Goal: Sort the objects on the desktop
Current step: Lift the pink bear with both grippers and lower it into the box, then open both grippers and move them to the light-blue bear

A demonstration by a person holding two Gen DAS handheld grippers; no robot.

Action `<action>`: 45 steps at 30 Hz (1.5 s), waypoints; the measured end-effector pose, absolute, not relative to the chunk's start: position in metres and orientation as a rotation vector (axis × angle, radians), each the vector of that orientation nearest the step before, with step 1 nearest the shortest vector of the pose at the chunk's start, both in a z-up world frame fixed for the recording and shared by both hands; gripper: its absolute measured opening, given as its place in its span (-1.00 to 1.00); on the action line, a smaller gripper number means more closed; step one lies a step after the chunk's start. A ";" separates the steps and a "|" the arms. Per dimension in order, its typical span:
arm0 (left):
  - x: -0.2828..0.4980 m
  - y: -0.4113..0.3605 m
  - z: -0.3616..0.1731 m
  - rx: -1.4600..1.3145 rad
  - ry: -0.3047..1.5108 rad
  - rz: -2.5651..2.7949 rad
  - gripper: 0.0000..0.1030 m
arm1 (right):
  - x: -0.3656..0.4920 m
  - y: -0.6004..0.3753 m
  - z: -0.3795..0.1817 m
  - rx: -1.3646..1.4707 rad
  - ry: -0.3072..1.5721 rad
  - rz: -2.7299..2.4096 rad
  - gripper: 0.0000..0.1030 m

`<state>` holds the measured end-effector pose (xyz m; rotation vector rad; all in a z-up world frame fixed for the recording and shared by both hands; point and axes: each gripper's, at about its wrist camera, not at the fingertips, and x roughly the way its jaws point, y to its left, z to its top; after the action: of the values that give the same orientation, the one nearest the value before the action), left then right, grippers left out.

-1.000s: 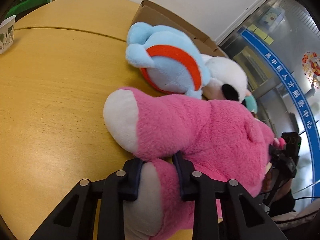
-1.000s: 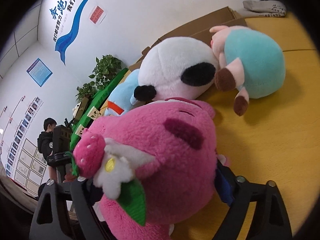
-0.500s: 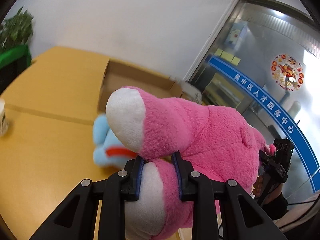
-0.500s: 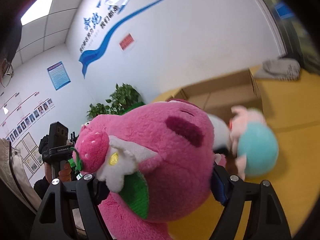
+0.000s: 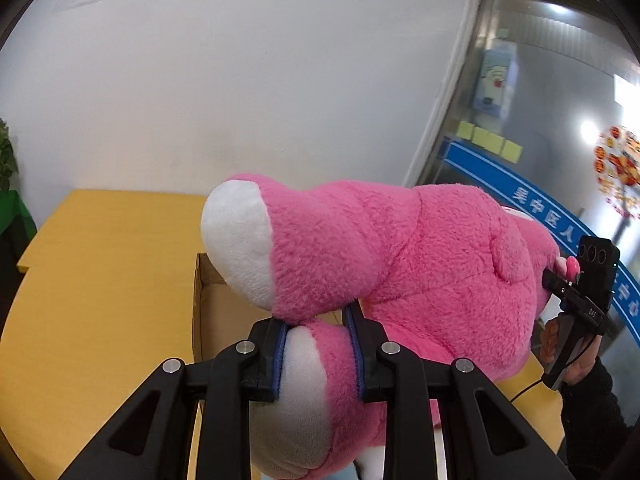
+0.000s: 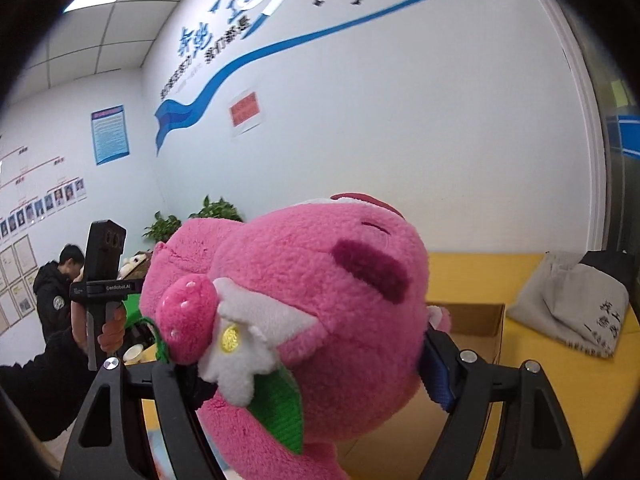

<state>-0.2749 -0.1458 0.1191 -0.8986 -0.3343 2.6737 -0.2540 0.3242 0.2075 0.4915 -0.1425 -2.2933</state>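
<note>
**Item: pink plush bear, carried two-handed**

Pink plush bear (image 5: 420, 264) was held aloft above cardboard box (image 5: 216, 312) on yellow table (image 5: 92, 288). Left gripper (image 5: 318, 354) pinched one foot; right gripper (image 6: 304, 364) clamped the head. Judged soft, light, compressible; limbs and head gave best purchase

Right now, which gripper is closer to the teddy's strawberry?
Right. The right gripper squeezes the teddy's head, with the strawberry by its finger. The left gripper clamps a foot at the other end.
</note>
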 end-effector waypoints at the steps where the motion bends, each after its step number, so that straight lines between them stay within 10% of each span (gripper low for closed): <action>1: -0.302 -0.146 0.111 -0.934 -0.335 2.671 -0.50 | -0.279 0.322 0.200 0.508 -0.147 -2.299 0.55; 14: -0.469 -0.138 -0.068 -1.539 -0.261 2.606 -0.48 | -0.465 0.281 0.019 1.115 -0.089 -2.253 0.59; 23: -0.464 -0.142 -0.046 -1.480 -0.299 2.675 -0.13 | -0.445 0.281 0.033 1.105 0.072 -2.399 0.74; 32: -0.339 -0.117 0.088 -1.032 -0.150 2.788 1.00 | -0.319 0.330 0.140 0.771 0.009 -2.395 0.82; 45: -0.083 -0.061 0.021 -1.126 0.111 2.594 0.99 | -0.086 0.375 0.141 0.741 -0.109 -2.311 1.00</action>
<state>-0.0834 -0.0607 0.0207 -1.1255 0.1114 2.5937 -0.0857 0.3755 0.1410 0.7406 -0.1091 -2.3109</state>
